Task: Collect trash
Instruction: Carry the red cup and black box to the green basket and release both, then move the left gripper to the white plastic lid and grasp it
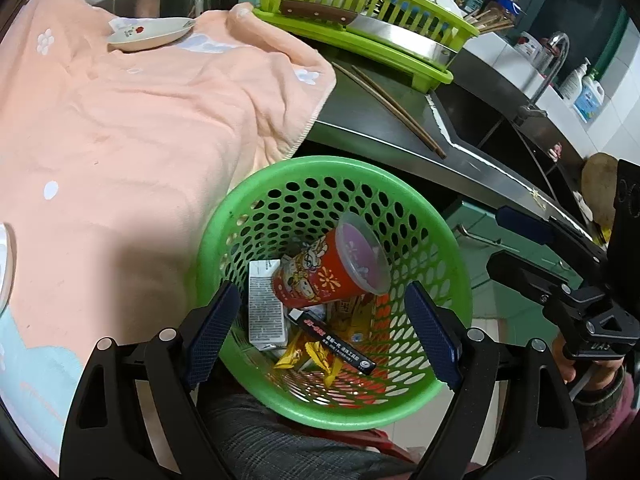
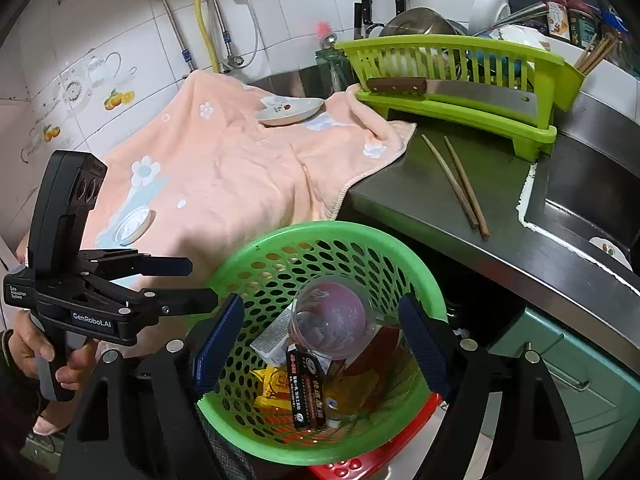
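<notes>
A green perforated basket (image 1: 328,162) (image 2: 320,232) stands below the counter edge and holds trash. A red printed cup (image 1: 320,276) with a clear lid (image 2: 332,320) lies on top. Beside and under it are a white carton (image 1: 264,304), a black box (image 1: 336,338) (image 2: 306,384) and yellow wrappers (image 1: 316,354) (image 2: 276,390). My left gripper (image 1: 324,332) (image 2: 196,282) hovers over the basket's near side, open with nothing between its pads. My right gripper (image 2: 322,344) (image 1: 512,244) hangs over the basket too, open and empty.
A pink towel (image 1: 140,140) covers the counter, with a small plate (image 1: 152,34) on it. Two chopsticks (image 2: 456,184) lie on bare steel. A green dish rack (image 2: 460,80) holds a cleaver and dishes. The sink (image 2: 584,200) is at the right; a red stool (image 2: 372,460) sits under the basket.
</notes>
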`<state>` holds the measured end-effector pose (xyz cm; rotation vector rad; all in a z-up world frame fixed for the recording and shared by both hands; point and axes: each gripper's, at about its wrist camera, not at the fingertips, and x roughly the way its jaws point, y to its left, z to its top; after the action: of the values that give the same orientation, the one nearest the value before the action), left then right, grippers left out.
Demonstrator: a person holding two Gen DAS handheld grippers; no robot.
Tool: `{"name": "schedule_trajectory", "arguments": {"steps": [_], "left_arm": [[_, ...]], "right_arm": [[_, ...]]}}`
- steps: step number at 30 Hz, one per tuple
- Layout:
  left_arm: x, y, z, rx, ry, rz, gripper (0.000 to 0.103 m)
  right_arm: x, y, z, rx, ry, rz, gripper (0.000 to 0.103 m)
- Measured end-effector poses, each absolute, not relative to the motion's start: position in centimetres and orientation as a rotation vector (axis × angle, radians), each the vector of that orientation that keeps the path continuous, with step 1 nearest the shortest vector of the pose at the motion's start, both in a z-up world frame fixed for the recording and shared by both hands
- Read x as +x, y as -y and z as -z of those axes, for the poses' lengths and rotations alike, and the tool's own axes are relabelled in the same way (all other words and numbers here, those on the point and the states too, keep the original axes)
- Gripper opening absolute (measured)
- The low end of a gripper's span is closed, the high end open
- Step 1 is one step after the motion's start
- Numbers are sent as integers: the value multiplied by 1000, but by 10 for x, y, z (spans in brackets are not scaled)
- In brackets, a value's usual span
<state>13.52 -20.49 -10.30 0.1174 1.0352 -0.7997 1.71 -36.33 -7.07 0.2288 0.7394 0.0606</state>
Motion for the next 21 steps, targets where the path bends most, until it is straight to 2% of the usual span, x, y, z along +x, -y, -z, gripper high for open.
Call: {"name": "schedule_trajectory", "arguments": {"steps": [21], "left_arm": [[153,159,109,58,-1027,699,84]], "right_arm": [[32,345,79,221,-771,-100,80]]}}
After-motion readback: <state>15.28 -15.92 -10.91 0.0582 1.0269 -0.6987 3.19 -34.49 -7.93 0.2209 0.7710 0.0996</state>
